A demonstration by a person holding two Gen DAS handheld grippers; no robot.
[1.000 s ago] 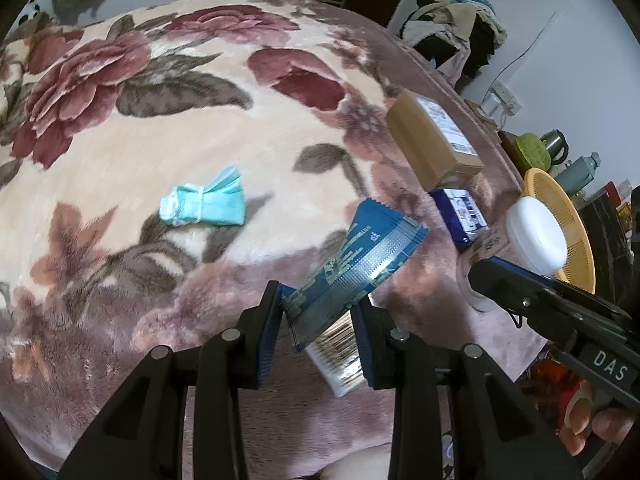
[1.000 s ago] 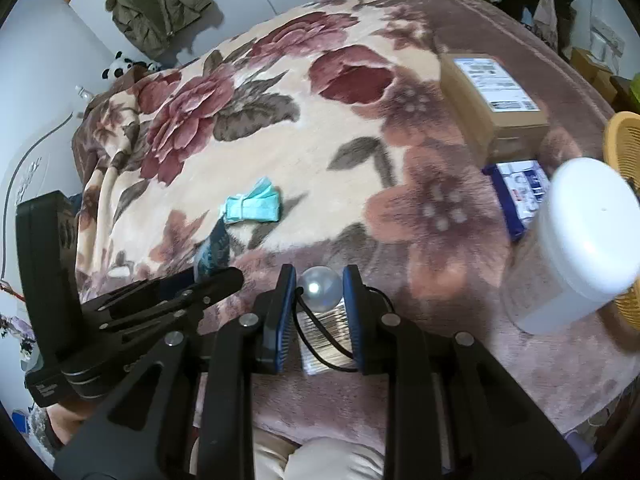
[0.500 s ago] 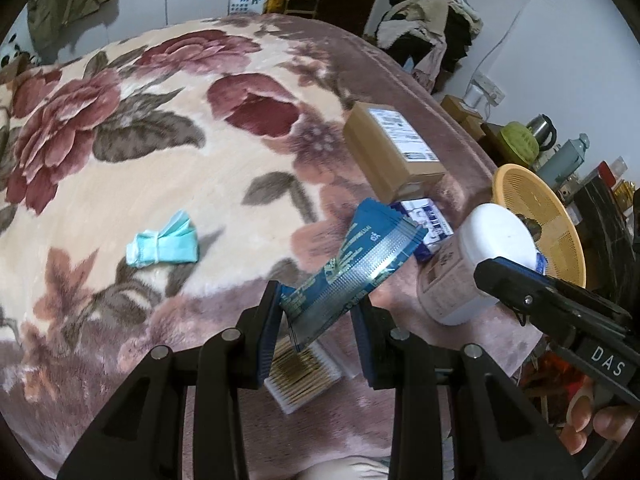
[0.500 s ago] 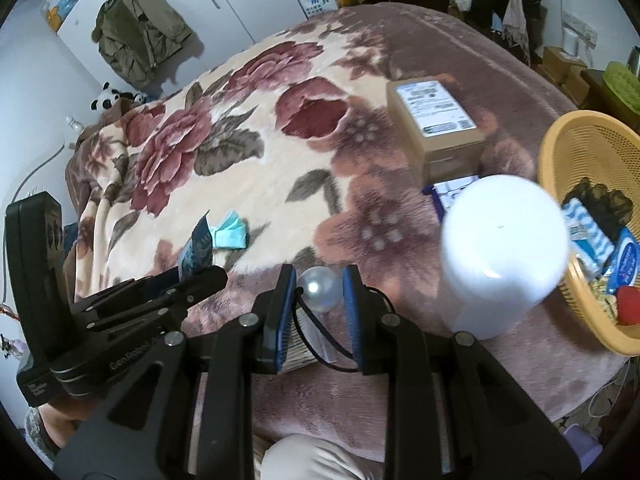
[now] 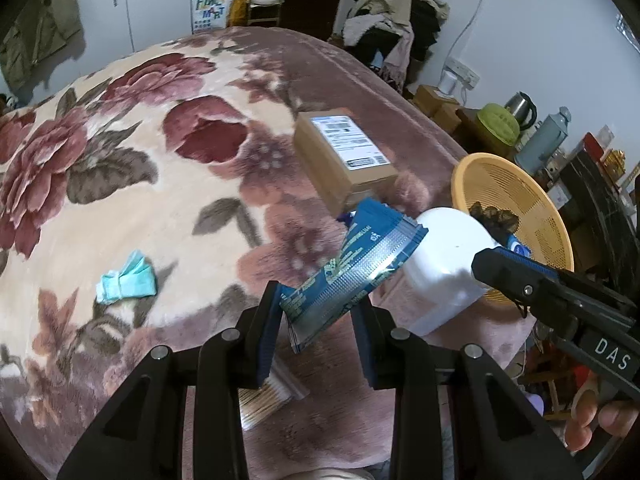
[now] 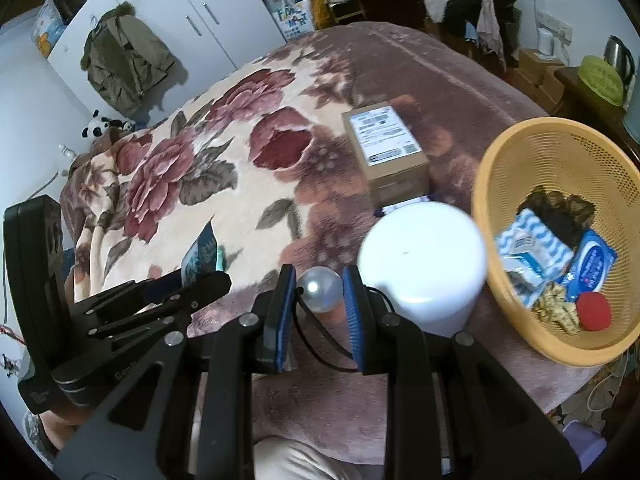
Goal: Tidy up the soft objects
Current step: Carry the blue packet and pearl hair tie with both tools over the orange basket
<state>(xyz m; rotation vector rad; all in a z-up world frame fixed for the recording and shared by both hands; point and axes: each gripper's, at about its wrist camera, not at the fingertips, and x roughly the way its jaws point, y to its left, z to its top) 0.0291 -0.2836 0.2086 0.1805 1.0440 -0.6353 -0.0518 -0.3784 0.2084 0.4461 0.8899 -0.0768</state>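
Both tools are shown loaded above the near edge of a bed covered by a floral blanket [image 5: 120, 184]. The left gripper [image 5: 316, 320] is clamped on a blue foil packet [image 5: 356, 272], which is pinched at its lower end so that the rest juts up and to the right, clear of the blanket. The right gripper [image 6: 318, 300] is closed on a hair tie with a pearl-like bead [image 6: 320, 289]; the bead is seated between the pads and the black elastic loop hangs below them.

Both items are judged to be held aloft for carrying to the yellow basket [image 6: 508, 160] at the right edge of the bed, where soft items are already gathered: a blue-and-white wavy pack [image 6: 532, 248], a blue wipes pouch [image 6: 590, 264], a dark lacy cloth [image 6: 560, 212] and a red round item [image 6: 594, 311]. A white cylindrical container [image 6: 420, 268] stands between the grippers and the basket and would have to be cleared. A folded teal cloth [image 5: 126, 282] lies on the blanket to the left, not yet collected.

Legible writing: "DAS" on the right tool's body, as seen from the left wrist, and "MART" on a bag [image 5: 208, 12] by the far wall. The printing on the packet and on the shipping label of the cardboard box [image 5: 346, 156] is too small to be read with confidence.
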